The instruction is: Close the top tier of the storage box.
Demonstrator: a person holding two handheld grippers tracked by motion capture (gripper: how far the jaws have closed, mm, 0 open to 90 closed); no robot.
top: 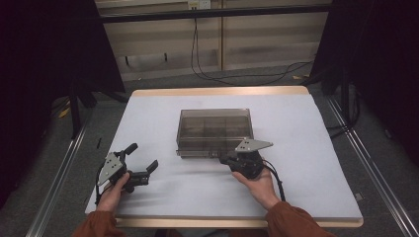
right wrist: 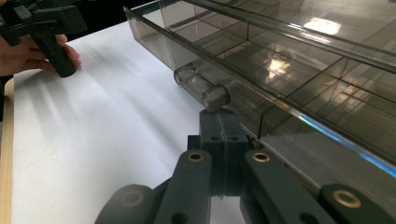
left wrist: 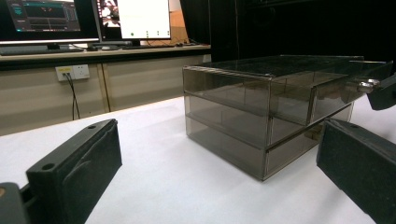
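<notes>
- High view: a smoky clear drawer box (top: 215, 131) sits mid-table on the white cloth (top: 306, 163); the left gripper (top: 143, 160) rests near the front-left, jaws apart.
- Left gripper view: box ahead (monitors (left wrist: 88, 18) behind).
- Right gripper view: the right gripper (right wrist: 223, 122), jaws together, sits just below the drawer's knob (right wrist: 201, 88).

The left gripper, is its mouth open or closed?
Open. In the high view the left gripper has its two jaws spread apart, with bare white table between them.
</notes>
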